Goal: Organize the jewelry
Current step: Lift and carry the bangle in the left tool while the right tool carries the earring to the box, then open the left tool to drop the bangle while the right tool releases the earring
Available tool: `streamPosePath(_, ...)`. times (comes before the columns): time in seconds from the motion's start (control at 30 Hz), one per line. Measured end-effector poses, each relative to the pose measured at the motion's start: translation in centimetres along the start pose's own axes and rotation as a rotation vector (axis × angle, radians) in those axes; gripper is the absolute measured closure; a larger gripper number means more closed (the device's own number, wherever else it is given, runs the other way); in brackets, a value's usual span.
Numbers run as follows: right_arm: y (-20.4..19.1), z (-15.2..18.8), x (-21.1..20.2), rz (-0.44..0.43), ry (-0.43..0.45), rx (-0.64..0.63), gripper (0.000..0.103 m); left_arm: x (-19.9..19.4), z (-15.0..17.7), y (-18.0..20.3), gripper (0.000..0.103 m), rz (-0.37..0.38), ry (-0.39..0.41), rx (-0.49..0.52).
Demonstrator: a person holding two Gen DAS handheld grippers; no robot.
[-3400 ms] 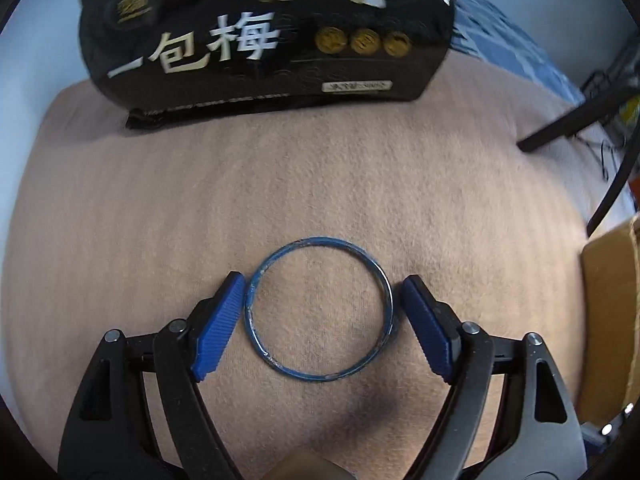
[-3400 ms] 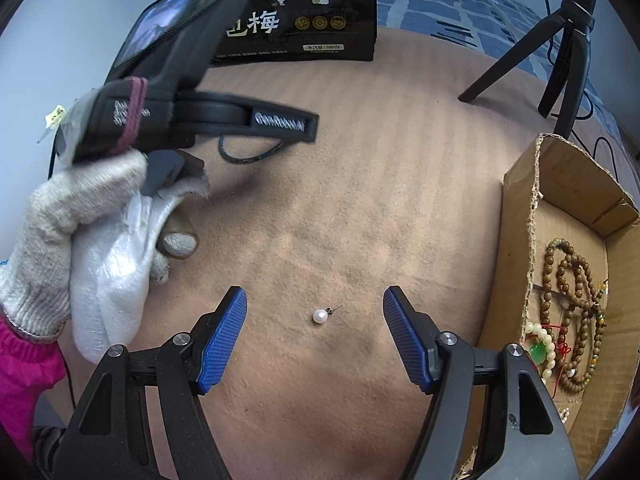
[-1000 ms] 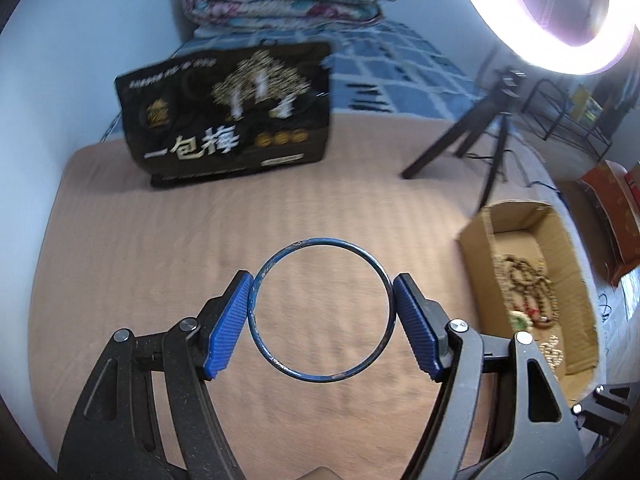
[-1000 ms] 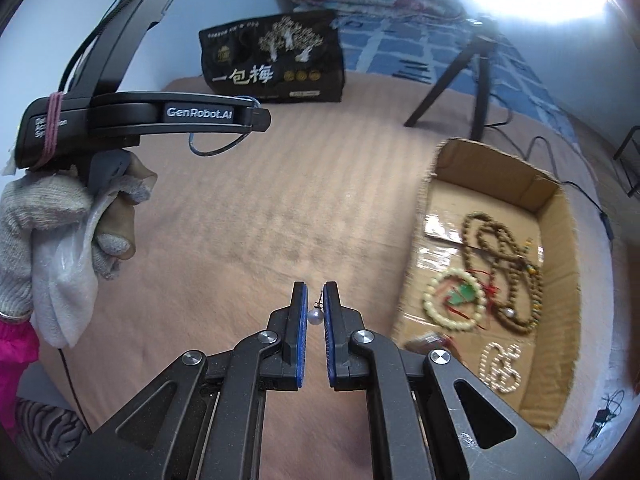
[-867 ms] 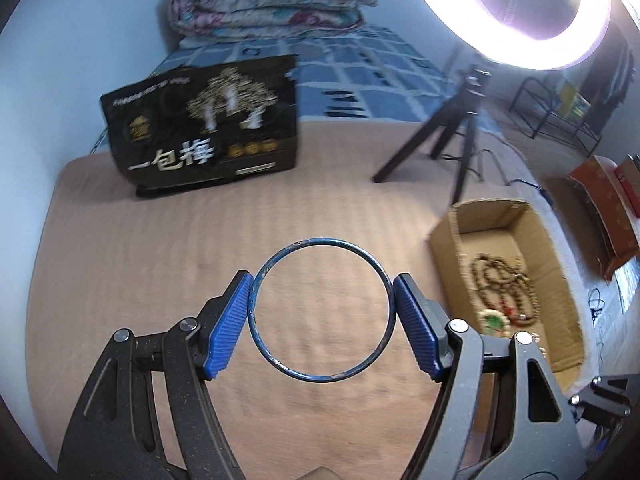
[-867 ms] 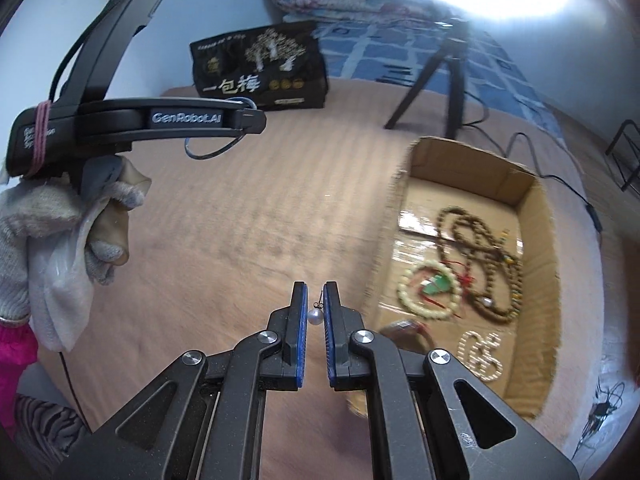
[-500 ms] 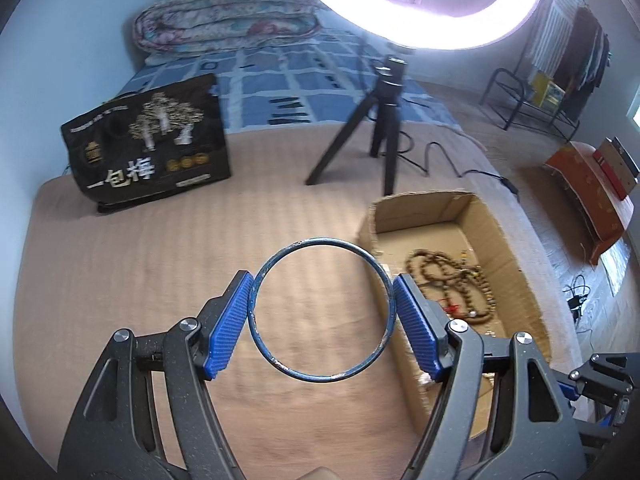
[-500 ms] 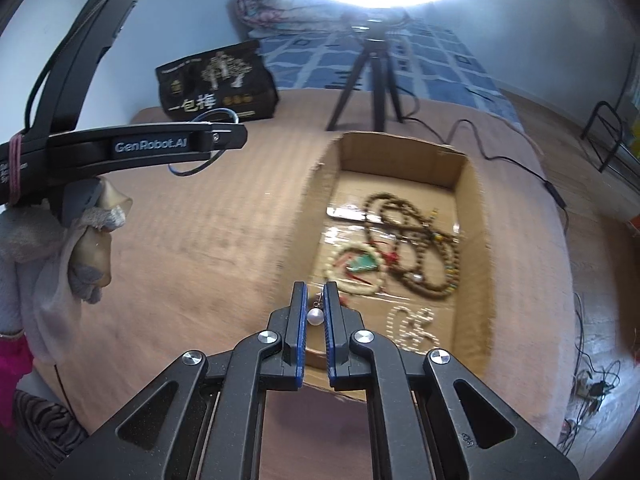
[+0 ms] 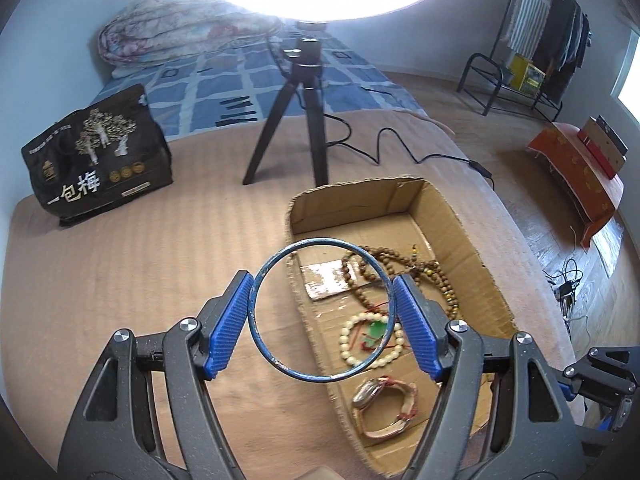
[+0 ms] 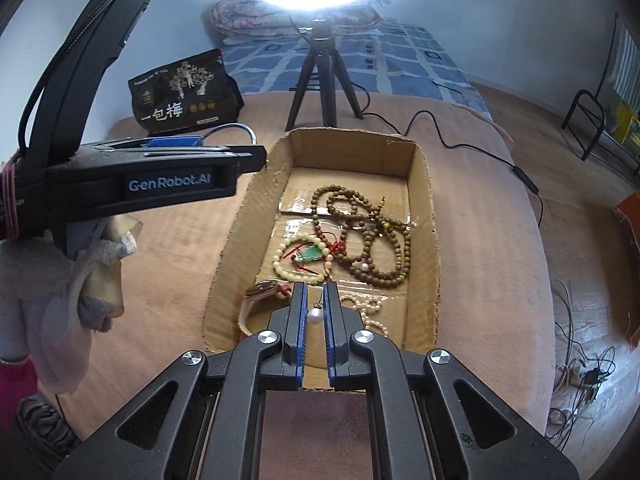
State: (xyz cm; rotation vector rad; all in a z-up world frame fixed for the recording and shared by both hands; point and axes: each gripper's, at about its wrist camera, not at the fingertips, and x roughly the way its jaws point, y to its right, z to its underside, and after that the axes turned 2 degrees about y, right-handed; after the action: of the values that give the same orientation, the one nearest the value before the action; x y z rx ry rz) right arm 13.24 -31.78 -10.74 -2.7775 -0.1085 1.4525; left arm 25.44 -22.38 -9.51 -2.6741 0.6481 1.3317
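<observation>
My left gripper (image 9: 322, 307) is shut on a thin blue bangle (image 9: 256, 292), held in the air above the left wall of an open cardboard box (image 9: 460, 216). My right gripper (image 10: 314, 300) is shut on a small pearl earring (image 10: 314, 316), above the near end of the same box (image 10: 434, 200). In the box lie brown wooden bead strands (image 10: 360, 228), a cream bead bracelet with a green pendant (image 10: 308, 254), a pearl strand (image 10: 370, 312) and a watch (image 10: 262, 291). The left gripper's body (image 10: 152, 178) shows at the left of the right wrist view.
The box sits on a tan blanket (image 9: 120, 264) over a bed. A black snack bag (image 9: 96, 160) stands at the back left. A black tripod (image 9: 300, 112) under a ring light stands just behind the box, its cable (image 9: 400, 148) trailing right. The bed edge drops off to the right.
Both grippers have moved right and forward, from over the bare blanket to over the cardboard box, each still holding its piece. Earlier, both closed on their pieces and lifted them off the blanket.
</observation>
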Motion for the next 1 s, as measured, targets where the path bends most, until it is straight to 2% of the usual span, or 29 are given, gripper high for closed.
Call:
streamPosePath(0.87,0.9,0.3,0.8,0.014,-0.016,0.009,0.096,2.1,-0.3,2.2,0.029,0.024,-0.029,0.009)
streamPosePath(0.9,0.8,0.3,0.9,0.019,-0.017,0.005,0.094,2.1,-0.3,2.3,0.029,0.02,-0.03,0.012)
streamPosePath(0.97,0.8,0.3,0.9,0.029,-0.015,0.0,0.081,2.2,-0.3,2.3,0.029,0.012,-0.033,0.019)
streamPosePath(1.0,0.8,0.3,0.9,0.036,-0.012,-0.002,0.068,2.2,-0.3,2.3,0.029,0.009,-0.036,0.021)
